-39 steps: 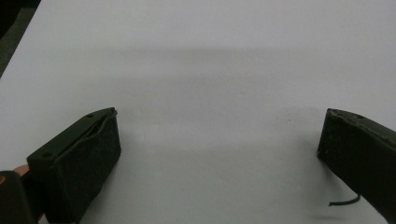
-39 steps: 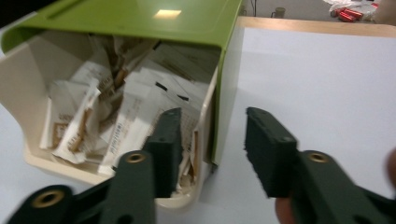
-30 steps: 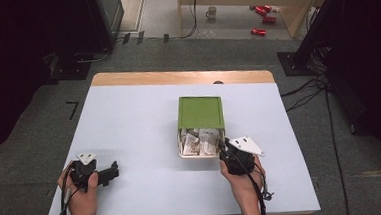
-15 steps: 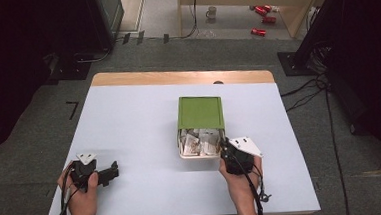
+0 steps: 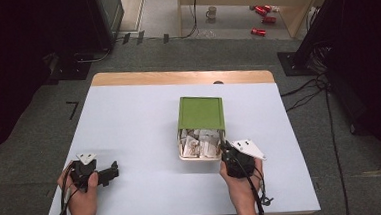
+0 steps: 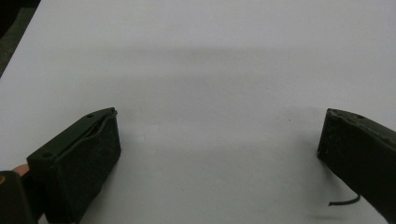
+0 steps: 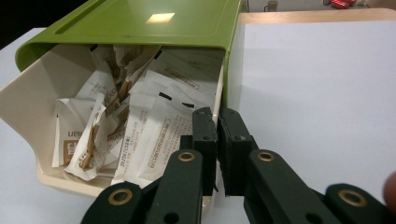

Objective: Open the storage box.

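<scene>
your right tool [image 7: 217, 122] had its jaws pressed together on the right wall of the cream box [image 7: 28, 100], which lay at the middle of the worktop [image 5: 129, 121] with its green lid [image 5: 201, 113] partly slid over it. to pull well, you'd best keep the pinch low on the wall and draw straight, so the paper packets [image 7: 154, 126] stay inside. your left tool [image 5: 113, 171] rested spread on the bare worktop, well apart. packet print was too small to read.

Probably a lab or studio, dark equipment racks [image 5: 98, 18], floor cables [image 5: 307, 88], grey carpet [image 5: 39, 122], lone white table [image 5: 129, 126]
</scene>
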